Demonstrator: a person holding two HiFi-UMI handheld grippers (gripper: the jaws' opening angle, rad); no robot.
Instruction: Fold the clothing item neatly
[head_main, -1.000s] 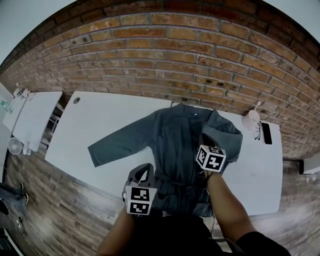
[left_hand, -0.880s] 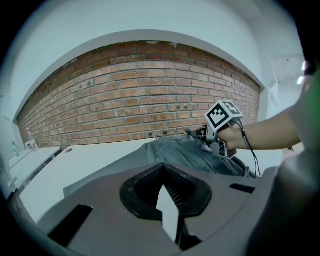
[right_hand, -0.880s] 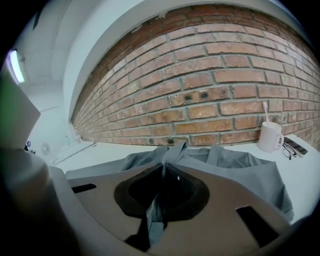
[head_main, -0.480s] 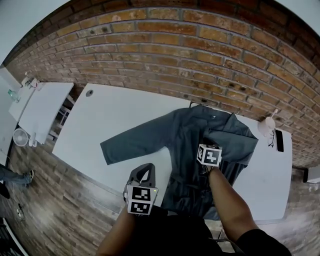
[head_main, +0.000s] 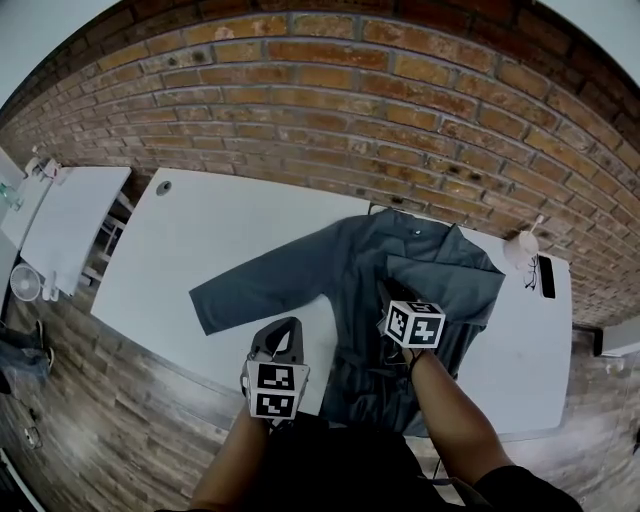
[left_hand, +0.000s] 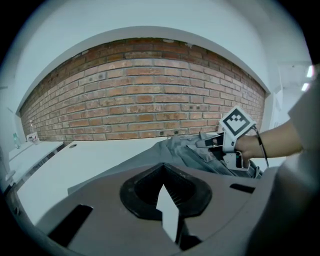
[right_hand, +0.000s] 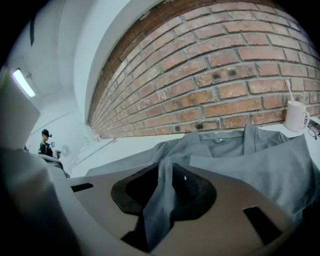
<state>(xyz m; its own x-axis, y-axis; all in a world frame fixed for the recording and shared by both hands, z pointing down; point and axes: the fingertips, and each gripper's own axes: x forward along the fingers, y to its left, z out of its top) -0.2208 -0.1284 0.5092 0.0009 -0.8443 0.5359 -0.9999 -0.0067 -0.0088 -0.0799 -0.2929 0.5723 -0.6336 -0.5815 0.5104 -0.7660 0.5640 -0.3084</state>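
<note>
A grey-blue jacket (head_main: 350, 270) lies front up on the white table (head_main: 200, 230), collar toward the brick wall. Its left sleeve (head_main: 250, 285) stretches out flat; the other sleeve (head_main: 445, 275) is folded across the chest. My right gripper (head_main: 392, 302) hovers over the jacket's middle. Its jaws have just been opening, and a fold of the grey cloth (right_hand: 161, 200) still stands loosely between them, in the right gripper (right_hand: 162, 187). My left gripper (head_main: 285, 335) is shut and empty at the table's front edge, beside the hem. The left gripper (left_hand: 165, 192) looks over the jacket (left_hand: 175, 150) toward the right gripper (left_hand: 212, 143).
A white mug (head_main: 520, 250) with a stick in it, glasses (head_main: 528, 272) and a dark phone (head_main: 546, 275) sit at the table's right end; the mug (right_hand: 296, 116) stands behind the collar. A second white table (head_main: 60, 220) stands to the left. A brick wall runs behind.
The right gripper has brought the folded sleeve inward, so it now lies flatter across the chest, and its jaws have parted. The left gripper has stayed near the front edge.
</note>
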